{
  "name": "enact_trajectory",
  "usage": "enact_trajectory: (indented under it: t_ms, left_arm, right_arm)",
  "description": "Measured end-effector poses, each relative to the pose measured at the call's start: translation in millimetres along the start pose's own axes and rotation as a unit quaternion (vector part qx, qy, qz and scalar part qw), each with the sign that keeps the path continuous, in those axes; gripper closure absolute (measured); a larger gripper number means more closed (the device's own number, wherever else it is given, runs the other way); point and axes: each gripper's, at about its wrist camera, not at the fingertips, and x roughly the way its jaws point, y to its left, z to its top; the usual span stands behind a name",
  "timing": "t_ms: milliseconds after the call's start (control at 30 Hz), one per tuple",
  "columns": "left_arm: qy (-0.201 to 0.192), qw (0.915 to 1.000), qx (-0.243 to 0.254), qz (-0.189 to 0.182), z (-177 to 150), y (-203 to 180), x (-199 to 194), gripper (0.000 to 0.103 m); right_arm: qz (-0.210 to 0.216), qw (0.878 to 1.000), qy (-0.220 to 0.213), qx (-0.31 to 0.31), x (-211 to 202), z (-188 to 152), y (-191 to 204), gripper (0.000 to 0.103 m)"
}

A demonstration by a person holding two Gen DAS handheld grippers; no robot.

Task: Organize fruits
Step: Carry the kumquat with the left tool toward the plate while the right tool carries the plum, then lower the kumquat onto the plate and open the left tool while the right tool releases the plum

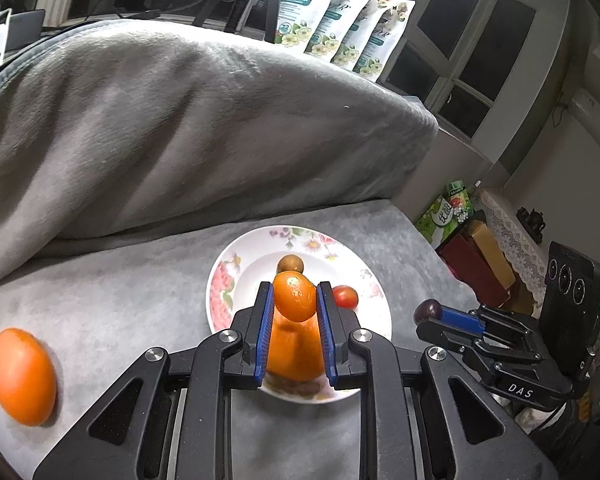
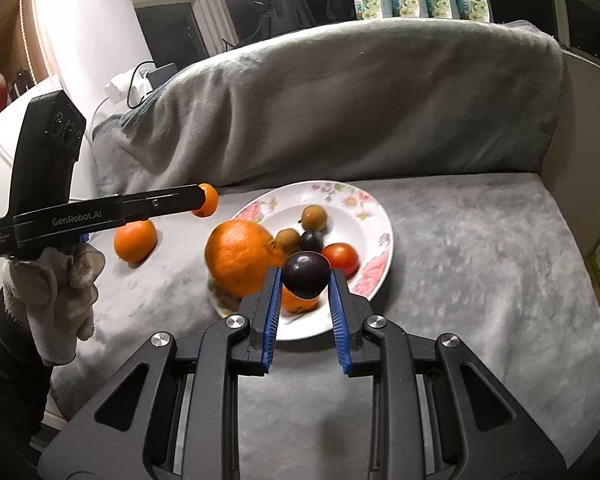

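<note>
My left gripper (image 1: 295, 300) clamps a smooth oval kumquat (image 1: 295, 296); my right gripper (image 2: 305, 280) grips a glossy round plum (image 2: 306, 274) above the floral plate (image 2: 374, 216).

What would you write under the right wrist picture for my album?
Right tongs hold a dark plum over the fruit plate; left tongs carry a small orange.

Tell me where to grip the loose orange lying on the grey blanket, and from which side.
Grip the loose round orange across its widest middle, coming straight down from above. It sits alone on the soft grey blanket, left of the floral plate, so both sides look free for the fingers.
</note>
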Motion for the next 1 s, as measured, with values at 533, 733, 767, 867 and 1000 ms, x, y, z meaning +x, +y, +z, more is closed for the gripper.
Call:
enact_trajectory:
  t_ms: [533, 733, 767, 867, 1000]
  left_arm:
    - [0.007, 0.9999, 0.008, 0.006, 14.5, -2.0, 19.7, 0.083]
    - [0.011, 0.9999, 0.006, 0.007, 17.2, 0.8, 26.0, 0.083]
    - [0.011, 0.9999, 0.005, 0.007, 17.5, 1.9, 27.1, 0.083]
    - [0.013, 0.9999, 0.002, 0.007, 18.0, 4.5, 29.7, 0.083]
    - [0.016, 0.9998, -0.001, 0.007, 18.2, 7.2, 33.0, 0.083]
  right_arm:
    - [0.000, 1.000, 0.005, 0.003, 24.5, 19.1, -16.0, 0.078]
    - [0.002, 1.000, 0.009, 0.002, 35.3, 22.4, -18.1, 0.078]
    - [0.002, 1.000, 0.010, 0.001, 37.3, 23.1, -18.1, 0.078]
    - [0.002, 1.000, 0.013, 0.000, 42.2, 25.3, -18.4, 0.078]
    - [0.002, 1.000, 0.017, 0.002, 49.4, 27.7, -19.2, 0.078]
